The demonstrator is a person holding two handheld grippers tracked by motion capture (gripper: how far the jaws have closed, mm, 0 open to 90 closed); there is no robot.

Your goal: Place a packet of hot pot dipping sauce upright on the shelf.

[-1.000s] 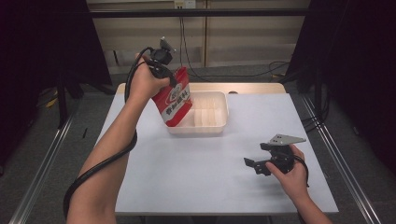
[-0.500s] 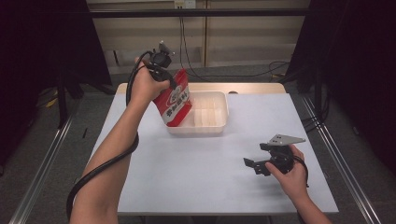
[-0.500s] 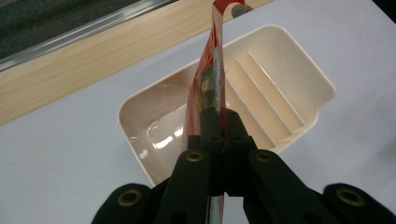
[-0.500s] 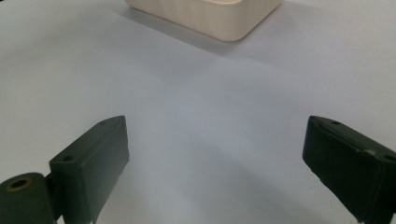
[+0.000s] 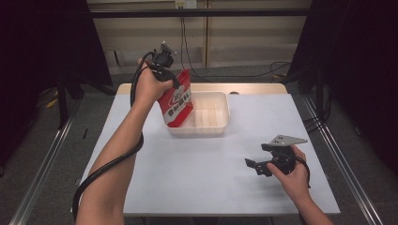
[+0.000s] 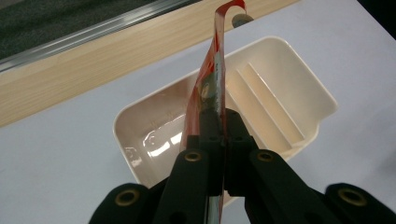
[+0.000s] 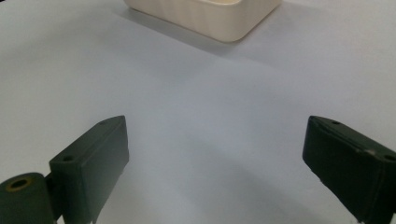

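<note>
— Left tool (image 6: 223,140)?
— Clamped tight on the top edge of a red pouch (image 5: 177,101), held up over the left end of the cream tray (image 5: 220,126).
— Pouch touching the tray?
— Hanging into it; contact unclear.
— Right tool (image 5: 257,165)?
— Jaws spread wide, holding nothing, resting low over the bare white desk (image 5: 197,173), well apart from the tray.

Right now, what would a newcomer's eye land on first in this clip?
The red pouch stands out, pinched at its edge by the left hand-held gripper and hanging over the cream tray at the table's far side. The right hand-held gripper rests open near the table's front right.
</note>
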